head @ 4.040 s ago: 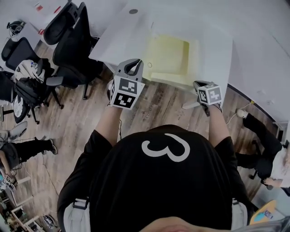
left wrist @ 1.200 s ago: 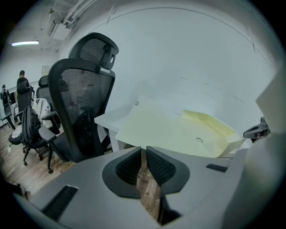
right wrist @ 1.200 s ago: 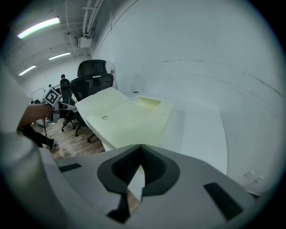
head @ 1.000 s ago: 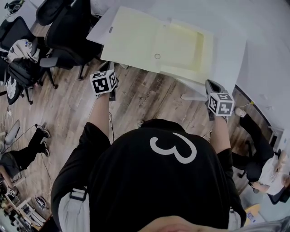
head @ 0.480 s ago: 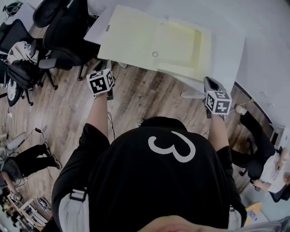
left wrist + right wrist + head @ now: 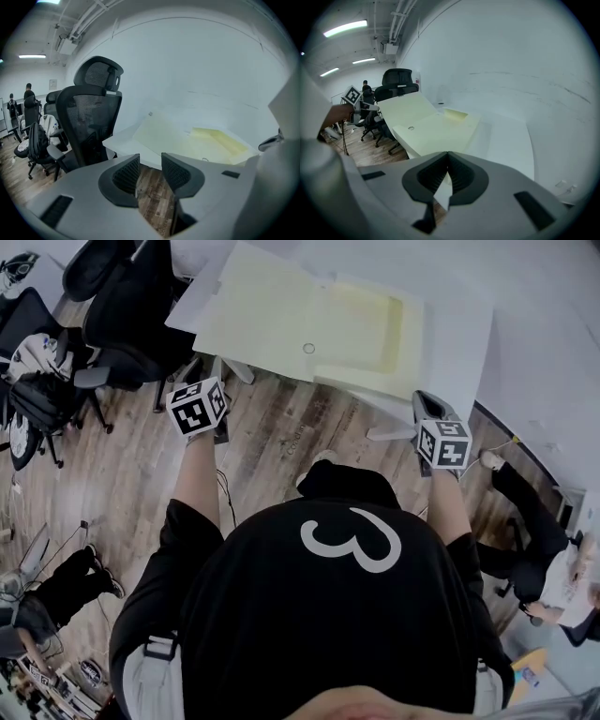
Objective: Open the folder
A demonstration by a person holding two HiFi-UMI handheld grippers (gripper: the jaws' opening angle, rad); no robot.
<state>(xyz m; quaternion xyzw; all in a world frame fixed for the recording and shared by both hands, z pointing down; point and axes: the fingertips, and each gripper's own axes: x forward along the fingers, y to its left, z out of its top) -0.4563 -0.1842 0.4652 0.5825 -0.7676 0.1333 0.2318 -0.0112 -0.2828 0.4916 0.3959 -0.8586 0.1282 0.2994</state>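
Folder (image 6: 281, 315): pale yellow, spread flat on the white worktop (image 6: 459, 334). Its left leaf lies out toward the office chair (image 6: 91, 108), with the pocketed half beside it.
Change: a few seconds ago that leaf was not yet laid out, and the left tongs were up at the folder's edge. Now it rests flat.
Left tongs (image 6: 150, 164): spread, having just been opening. Nothing sits between them, only floorboards beyond, and they hang off the worktop's near edge, clear of the leaf.
Right tongs (image 6: 448, 157): pressed together, pinching nothing we can make out — near the worktop's right corner, apart from the folder.
Finding: we judge the leaf released and the opening done — no further handling appears needed.
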